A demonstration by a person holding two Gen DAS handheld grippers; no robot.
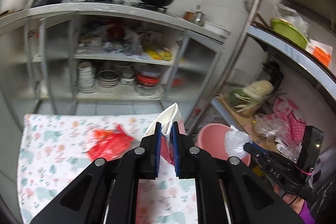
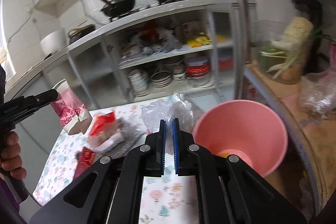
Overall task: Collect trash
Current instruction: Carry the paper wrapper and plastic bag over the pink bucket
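Fingers of the left gripper pinch a pink-and-white paper bag; the right gripper, angled down, clamps a crumpled clear plastic bag beside the round pink plastic bin, something yellow at its bottom, right of the floral-cloth table.

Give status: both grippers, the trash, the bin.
Left gripper shut on pink paper bag. Right gripper shut on clear plastic bag. Pink bin beside table, mouth unobstructed. Red wrappers on table.
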